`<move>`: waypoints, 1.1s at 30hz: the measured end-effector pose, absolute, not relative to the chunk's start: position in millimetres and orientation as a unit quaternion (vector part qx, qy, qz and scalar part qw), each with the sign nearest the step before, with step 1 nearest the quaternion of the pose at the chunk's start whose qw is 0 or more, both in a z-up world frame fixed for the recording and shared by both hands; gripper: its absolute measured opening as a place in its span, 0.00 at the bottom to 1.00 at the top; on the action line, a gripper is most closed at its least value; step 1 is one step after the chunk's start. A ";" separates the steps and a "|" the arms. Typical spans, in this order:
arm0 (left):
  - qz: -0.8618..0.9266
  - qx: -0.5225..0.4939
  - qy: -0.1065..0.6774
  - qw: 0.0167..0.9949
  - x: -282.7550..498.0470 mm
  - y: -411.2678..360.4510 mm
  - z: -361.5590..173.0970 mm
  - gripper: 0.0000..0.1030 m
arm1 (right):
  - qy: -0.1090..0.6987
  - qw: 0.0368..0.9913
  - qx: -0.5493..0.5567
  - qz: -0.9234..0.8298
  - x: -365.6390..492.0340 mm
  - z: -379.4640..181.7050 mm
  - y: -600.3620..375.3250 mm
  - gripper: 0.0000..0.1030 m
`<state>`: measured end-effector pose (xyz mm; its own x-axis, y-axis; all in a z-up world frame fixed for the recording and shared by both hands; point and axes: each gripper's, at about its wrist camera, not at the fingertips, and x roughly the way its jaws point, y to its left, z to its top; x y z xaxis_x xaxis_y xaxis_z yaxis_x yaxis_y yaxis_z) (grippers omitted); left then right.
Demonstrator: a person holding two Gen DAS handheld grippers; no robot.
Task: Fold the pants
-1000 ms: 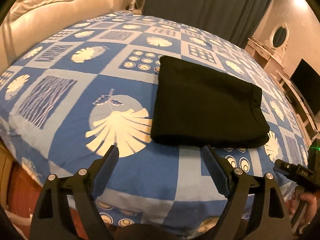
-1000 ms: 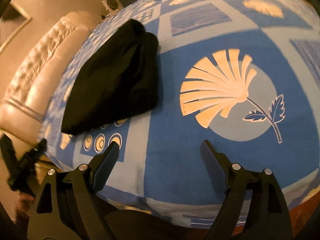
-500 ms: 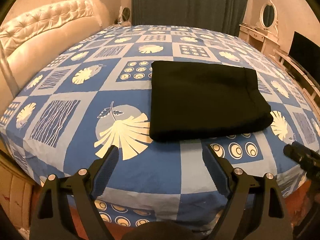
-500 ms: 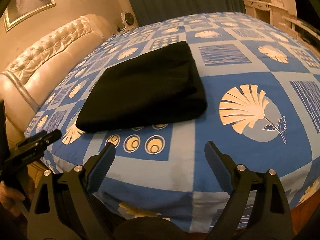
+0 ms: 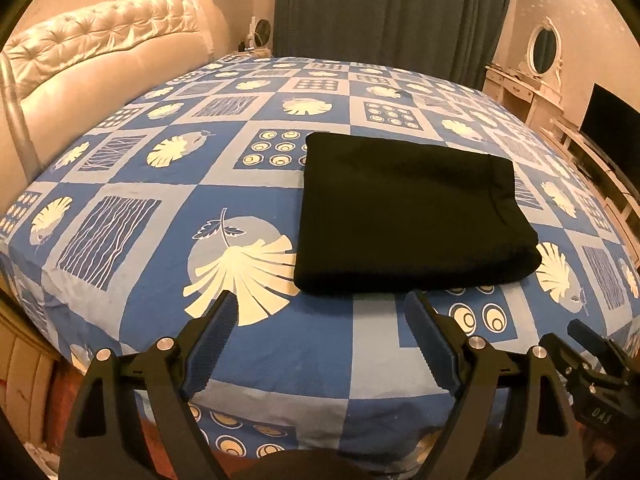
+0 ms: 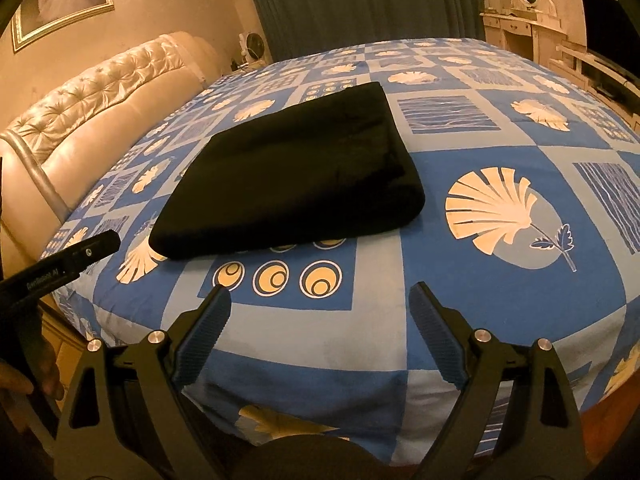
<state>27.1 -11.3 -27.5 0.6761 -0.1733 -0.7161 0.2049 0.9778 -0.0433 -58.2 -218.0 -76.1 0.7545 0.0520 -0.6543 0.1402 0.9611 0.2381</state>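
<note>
Your left gripper (image 5: pixel 318 306) hangs spread and empty, as before. Your right gripper (image 6: pixel 318 300) has swung round to face the folded black pants (image 6: pixel 292 180); its jaws have just widened, nothing between them. The pants lie on the blue patterned bedspread (image 5: pixel 168 184), headboard (image 5: pixel 104 48) left, curtain (image 5: pixel 392 12) behind.

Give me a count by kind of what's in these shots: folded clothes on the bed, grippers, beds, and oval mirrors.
Folded black pants: 1
Grippers: 2, the left gripper and the right gripper
Bed: 1
Oval mirror: 1
Total: 5
</note>
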 end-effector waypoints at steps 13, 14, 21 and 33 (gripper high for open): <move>-0.101 0.016 0.383 0.918 24.5 -12.0 -25.7 0.82 | 0.332 0.936 0.110 -0.030 -62.9 -65.9 -214.2 0.88; -0.098 0.017 0.382 0.919 24.1 -11.5 -25.6 0.82 | 0.331 0.937 0.110 -0.030 -63.3 -65.8 -214.0 0.88; -0.087 0.030 0.371 0.924 21.1 -12.5 -22.5 0.82 | 0.330 0.937 0.111 -0.030 -63.3 -64.9 -214.8 0.88; -0.073 0.092 0.364 0.924 11.6 -22.8 -19.2 0.84 | 0.313 0.943 0.109 -0.034 -67.5 -48.1 -222.1 0.88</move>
<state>11.6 -22.8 -19.2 0.7244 -0.0678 -0.6860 0.2024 0.9722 0.1177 -67.5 -222.1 -48.1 0.8016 0.0040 -0.5978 0.1322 0.9740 0.1838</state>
